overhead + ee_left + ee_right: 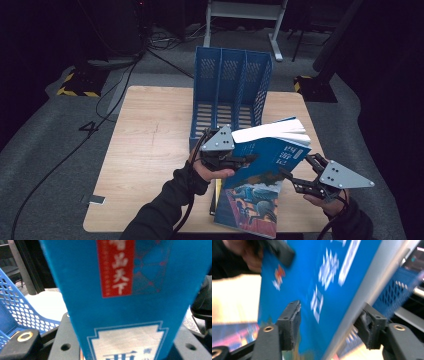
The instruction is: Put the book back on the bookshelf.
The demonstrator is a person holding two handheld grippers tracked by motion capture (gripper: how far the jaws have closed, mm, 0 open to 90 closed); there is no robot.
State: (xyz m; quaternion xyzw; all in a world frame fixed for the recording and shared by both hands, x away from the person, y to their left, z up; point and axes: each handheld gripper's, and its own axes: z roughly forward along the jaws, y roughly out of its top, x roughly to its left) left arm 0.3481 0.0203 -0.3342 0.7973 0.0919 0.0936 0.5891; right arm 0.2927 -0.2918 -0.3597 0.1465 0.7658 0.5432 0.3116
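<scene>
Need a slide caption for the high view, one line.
Left gripper grips a blue book raised before a blue file rack; right gripper open at its edge.

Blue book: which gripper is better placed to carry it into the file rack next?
Left, probably. The left gripper grips the blue book at its edge nearest the file rack. The right gripper straddles the far edge with its jaws apart, pads off the cover.

book [260, 175]: bright blue cover, white pages, a red strip with pale letters, a colourful picture at the end near the person
file rack [231, 95]: blue, full of little holes, just past the left gripper [239, 161]
left gripper: black, grey plate on top
table [150, 145]: light wood
</scene>
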